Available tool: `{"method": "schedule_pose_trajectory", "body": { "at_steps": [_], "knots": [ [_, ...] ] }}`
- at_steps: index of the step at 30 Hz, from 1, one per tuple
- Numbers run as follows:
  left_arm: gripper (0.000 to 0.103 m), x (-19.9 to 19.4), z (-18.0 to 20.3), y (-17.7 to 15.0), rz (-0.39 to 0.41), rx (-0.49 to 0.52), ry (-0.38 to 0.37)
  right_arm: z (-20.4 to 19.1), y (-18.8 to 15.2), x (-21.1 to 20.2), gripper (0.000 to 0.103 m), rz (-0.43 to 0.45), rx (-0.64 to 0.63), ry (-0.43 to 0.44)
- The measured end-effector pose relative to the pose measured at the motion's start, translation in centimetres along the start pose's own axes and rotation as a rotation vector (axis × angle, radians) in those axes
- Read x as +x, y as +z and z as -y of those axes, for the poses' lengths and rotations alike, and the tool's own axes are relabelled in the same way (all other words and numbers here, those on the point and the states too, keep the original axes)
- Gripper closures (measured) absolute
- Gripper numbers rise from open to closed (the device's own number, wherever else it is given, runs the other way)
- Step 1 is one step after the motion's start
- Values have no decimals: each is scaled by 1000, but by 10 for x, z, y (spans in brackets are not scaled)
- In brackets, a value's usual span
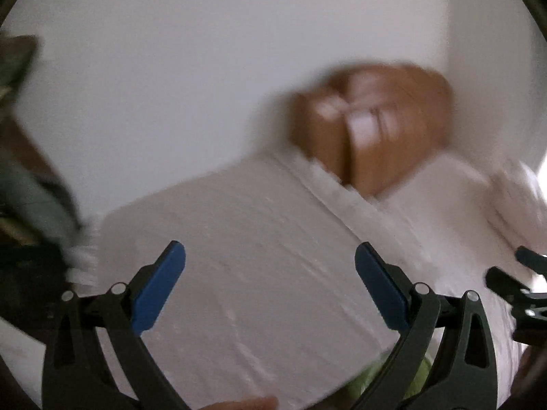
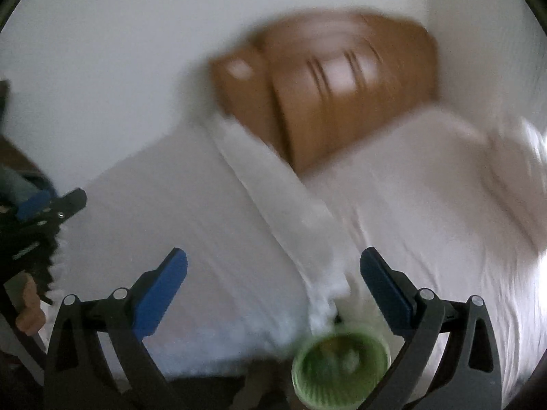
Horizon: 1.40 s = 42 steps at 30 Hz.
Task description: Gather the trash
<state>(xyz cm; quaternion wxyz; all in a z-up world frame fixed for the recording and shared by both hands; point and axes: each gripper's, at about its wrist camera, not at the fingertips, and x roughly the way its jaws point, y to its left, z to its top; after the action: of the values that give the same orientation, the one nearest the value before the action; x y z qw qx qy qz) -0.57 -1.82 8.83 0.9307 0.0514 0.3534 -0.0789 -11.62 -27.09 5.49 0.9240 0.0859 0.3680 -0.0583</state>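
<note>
Both views are blurred by motion. My left gripper (image 1: 270, 263) is open above a white bed (image 1: 239, 239), nothing between its blue pads. My right gripper (image 2: 273, 270) is open too, empty, over the gap between two white beds (image 2: 171, 205). A green ribbed waste bin (image 2: 342, 369) stands on the floor low in the right wrist view, just below and between the right fingers; something pale lies inside it. A green edge of the bin (image 1: 369, 379) shows behind the left gripper's right finger. The right gripper appears at the right edge of the left wrist view.
A brown wooden nightstand (image 2: 324, 89) stands against the white wall (image 2: 119, 51) between the two beds; it is also in the left wrist view (image 1: 376, 119). A hand (image 2: 30, 307) holds the other gripper (image 2: 44, 208) at the left. Dark clutter (image 1: 30, 188) sits far left.
</note>
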Motion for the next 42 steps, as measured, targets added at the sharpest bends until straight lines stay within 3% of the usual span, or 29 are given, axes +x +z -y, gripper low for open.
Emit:
{"method": "schedule_pose_trajectory", "body": {
  "at_steps": [4, 10, 16, 22, 42],
  "knots": [
    [8, -27, -45, 19, 75, -100, 107, -47, 35, -24, 3, 131, -85, 54],
    [8, -39, -69, 12, 58, -144, 169, -102, 36, -18, 2, 125, -191, 105],
    [8, -29, -74, 1, 5, -139, 152, -127, 29, -2, 2, 64, -231, 105],
    [8, -14, -62, -11, -54, -112, 91, -146, 28, 22, 2, -55, -181, 101],
    [8, 0, -57, -17, -91, -111, 59, -136, 15, 23, 2, -73, -156, 68]
  ]
}}
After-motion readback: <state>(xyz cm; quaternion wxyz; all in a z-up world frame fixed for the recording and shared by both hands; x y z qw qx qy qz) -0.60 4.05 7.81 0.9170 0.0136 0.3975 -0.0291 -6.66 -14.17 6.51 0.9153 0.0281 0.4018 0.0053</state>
